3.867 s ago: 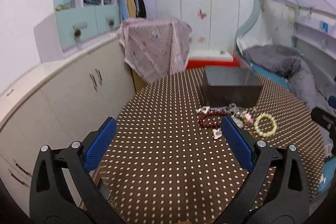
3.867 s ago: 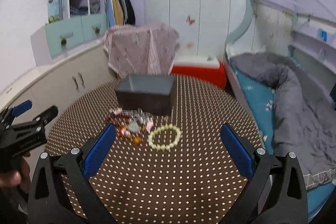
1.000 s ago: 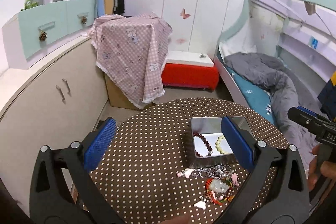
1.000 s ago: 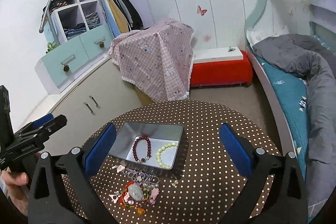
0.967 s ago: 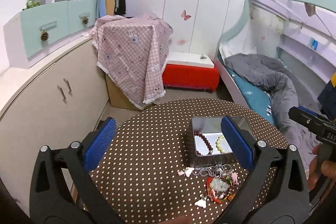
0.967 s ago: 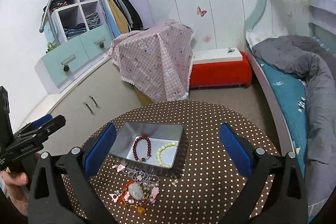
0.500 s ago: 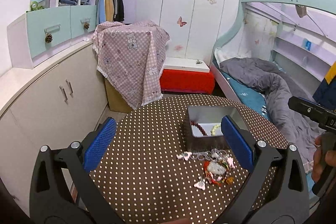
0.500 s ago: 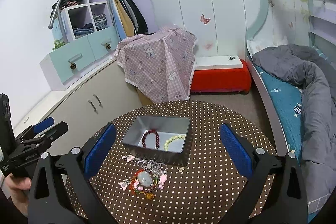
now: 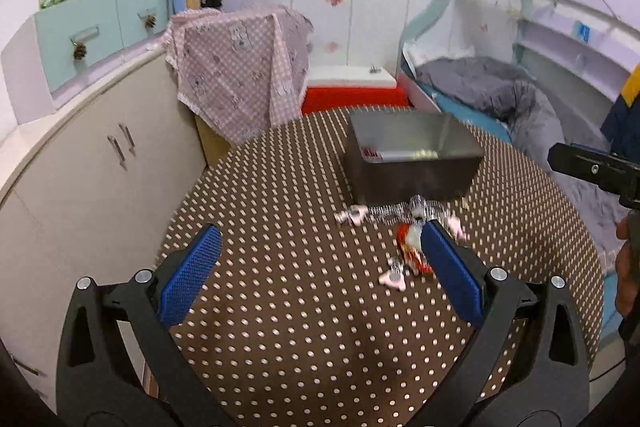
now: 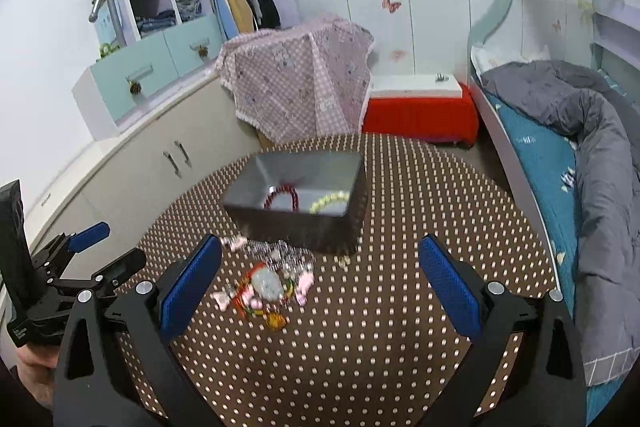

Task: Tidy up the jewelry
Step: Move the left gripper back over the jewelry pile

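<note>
Two grippers: left gripper (image 9: 316, 261) and right gripper (image 10: 320, 269) both spread wide, empty, above table (image 10: 400, 327)
Box: grey tin (image 10: 298, 205) holds red bracelet (image 10: 282, 197) and pale bead bracelet (image 10: 328, 201)
Loose: jewelry pile (image 10: 268, 283) on table just in front of tin

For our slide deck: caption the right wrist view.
Open right hand-held gripper above jewelry pile, beside tin.

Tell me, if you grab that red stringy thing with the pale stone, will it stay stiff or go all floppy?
Probably floppy: the red cord piece lies in loose loops on the table, so it would likely dangle. Its pale stone looks like the heaviest part and may swing. It is tangled with the silver chain, which might drag along.
</note>
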The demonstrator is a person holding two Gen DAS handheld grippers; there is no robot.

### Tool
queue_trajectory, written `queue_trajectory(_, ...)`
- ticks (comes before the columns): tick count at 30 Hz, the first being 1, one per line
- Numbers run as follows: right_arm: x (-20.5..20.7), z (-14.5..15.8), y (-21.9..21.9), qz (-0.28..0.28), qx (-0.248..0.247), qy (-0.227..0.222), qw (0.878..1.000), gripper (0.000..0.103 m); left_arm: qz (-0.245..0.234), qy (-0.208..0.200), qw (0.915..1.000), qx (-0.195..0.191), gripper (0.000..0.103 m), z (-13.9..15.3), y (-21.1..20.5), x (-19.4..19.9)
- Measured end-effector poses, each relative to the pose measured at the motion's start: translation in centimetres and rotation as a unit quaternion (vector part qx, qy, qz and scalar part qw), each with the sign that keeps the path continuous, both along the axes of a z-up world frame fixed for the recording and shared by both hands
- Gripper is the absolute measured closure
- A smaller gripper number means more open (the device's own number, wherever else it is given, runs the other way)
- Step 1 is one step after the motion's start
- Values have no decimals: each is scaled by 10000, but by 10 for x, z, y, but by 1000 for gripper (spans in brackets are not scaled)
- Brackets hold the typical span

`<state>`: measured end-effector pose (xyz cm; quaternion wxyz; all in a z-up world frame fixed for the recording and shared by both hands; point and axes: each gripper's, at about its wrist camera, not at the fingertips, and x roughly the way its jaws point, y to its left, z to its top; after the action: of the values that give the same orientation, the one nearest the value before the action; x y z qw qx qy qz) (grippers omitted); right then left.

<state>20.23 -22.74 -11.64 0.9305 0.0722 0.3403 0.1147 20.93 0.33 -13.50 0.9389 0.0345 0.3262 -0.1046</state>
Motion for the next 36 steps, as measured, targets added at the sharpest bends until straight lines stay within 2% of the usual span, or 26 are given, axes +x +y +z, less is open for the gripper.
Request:
queue_trajectory(11,3,-24,-4,27,-29,371,9993,8,-602,615,9952,461,6,-47,-32,16)
queue_trajectory(14,5,-27,-5,35,-50,426,9991,8,-687,729,9938,489,11,-53,-35,23)
queue_trajectory(17,7,-32,-4,72,-106,509,9986,8,-778,863,9919,506,20,-59,-38,29)
queue_trajectory(21,8,-43,3,204,-204,668,9974,8,-992,1086,9881,455,45,-66,-39,33)
queue_trajectory(24,8,-52,11,369,-274,790,9958,8,-1109,1077,9871,414,54,-65,-41,34)
queue_trajectory(27,9,-58,24,574,-406,866,9938,8,-1222,1096,9860,296,73,-64,-40,36)
queue_trajectory(28,9,-61,29,695,-444,890,9926,10,-1241,1100,9857,283,81,-64,-42,36)
queue_trajectory(30,11,-67,39,856,-497,972,9903,18,-1274,1120,9853,201,81,-63,-39,37)
queue_trajectory(33,14,-77,50,1010,-608,1073,9872,36,-1265,1112,9855,175,81,-62,-37,34)
queue_trajectory(34,15,-80,54,1042,-673,1089,9863,45,-1249,1109,9858,177,81,-62,-36,34)
queue_trajectory(36,13,-82,62,1076,-907,946,9855,53,-1189,1103,9866,162,81,-62,-31,32)
